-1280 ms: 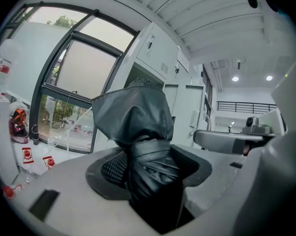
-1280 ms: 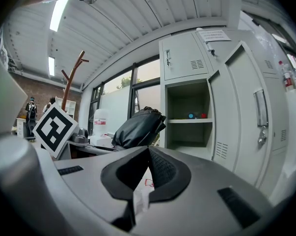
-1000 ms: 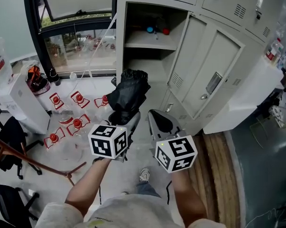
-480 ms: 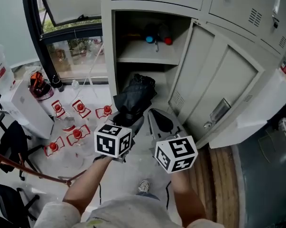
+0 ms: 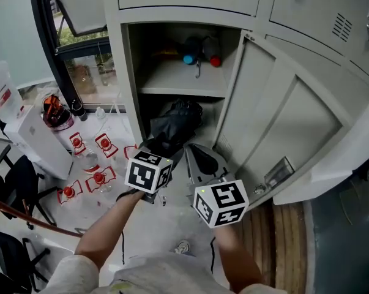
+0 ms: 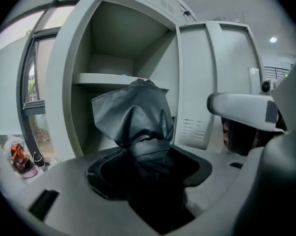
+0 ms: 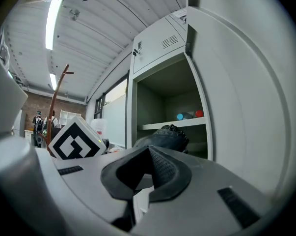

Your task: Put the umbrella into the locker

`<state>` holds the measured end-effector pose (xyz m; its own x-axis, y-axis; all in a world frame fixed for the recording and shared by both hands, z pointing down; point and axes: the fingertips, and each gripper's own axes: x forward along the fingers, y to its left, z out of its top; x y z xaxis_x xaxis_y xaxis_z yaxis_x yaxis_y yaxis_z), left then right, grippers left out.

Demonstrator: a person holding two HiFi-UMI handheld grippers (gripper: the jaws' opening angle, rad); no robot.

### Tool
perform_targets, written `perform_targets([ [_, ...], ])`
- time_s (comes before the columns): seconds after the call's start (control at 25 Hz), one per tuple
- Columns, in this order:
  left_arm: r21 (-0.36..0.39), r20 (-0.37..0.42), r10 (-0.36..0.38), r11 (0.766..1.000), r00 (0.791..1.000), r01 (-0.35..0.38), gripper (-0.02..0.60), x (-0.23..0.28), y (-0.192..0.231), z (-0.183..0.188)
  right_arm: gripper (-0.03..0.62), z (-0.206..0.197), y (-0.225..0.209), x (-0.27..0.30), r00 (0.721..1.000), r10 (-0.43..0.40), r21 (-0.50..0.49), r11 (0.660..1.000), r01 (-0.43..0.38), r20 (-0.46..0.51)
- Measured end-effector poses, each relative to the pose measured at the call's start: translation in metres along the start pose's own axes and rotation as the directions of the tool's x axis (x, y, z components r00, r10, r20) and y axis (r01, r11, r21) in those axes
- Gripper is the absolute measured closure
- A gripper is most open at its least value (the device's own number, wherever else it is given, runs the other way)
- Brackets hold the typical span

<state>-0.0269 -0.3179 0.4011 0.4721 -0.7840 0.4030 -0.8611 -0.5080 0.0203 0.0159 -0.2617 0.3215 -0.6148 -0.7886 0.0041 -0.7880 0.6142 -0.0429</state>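
- Grey locker (image 5: pixel 120 72) stands open, its door (image 5: pixel 294 121) swung to the right, 1 shelf (image 5: pixel 178 81) inside.
- Black folded umbrella (image 5: pixel 175 122) sits at the mouth of the lower compartment, under the shelf.
- Left gripper (image 6: pixel 148 168) pinches the umbrella's near end.
- Right gripper (image 7: pixel 147 176) has its jaws pressed together, holding nothing, just beside the left.

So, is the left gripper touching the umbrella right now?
Touching. In the left gripper view, the left gripper has its jaws clamped on the folded black umbrella.

Grey left tool (image 5: pixel 164 147), right tool (image 5: pixel 199 157); black-white marker cubes (image 5: pixel 149 172); pale shirt (image 5: pixel 153 275).
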Motion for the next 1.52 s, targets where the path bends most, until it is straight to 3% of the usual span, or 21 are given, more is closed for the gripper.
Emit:
perform_targets([
  [0.32, 0.143, -0.084, 0.017, 0.990, 0.996, -0.005, 0.322, 0.032, 0.000, 0.011, 0.591, -0.006, -0.018, 0.014, 0.999, 0.031, -0.007, 1.000, -0.031, -0.020],
  [0.64, 0.186, -0.118, -0.017, 0.982, 0.993, 0.039, 0.322, 0.063, 0.010, 0.016, 0.591, -0.008, -0.037, 0.030, 0.999, -0.020, -0.003, 1.000, 0.020, -0.030],
  [1.24, 0.371, -0.137, -0.068, 0.921, 0.988, 0.115, 0.322, 0.119, 0.030, 0.045, 0.591, -0.009, -0.055, 0.058, 0.992, -0.121, -0.020, 0.992, 0.121, -0.032],
  [1.52, 0.376, -0.161, -0.078, 0.917, 0.984, 0.134, 0.322, 0.138, 0.039, 0.046, 0.591, -0.013, -0.065, 0.059, 0.986, -0.164, -0.019, 0.986, 0.163, -0.043],
])
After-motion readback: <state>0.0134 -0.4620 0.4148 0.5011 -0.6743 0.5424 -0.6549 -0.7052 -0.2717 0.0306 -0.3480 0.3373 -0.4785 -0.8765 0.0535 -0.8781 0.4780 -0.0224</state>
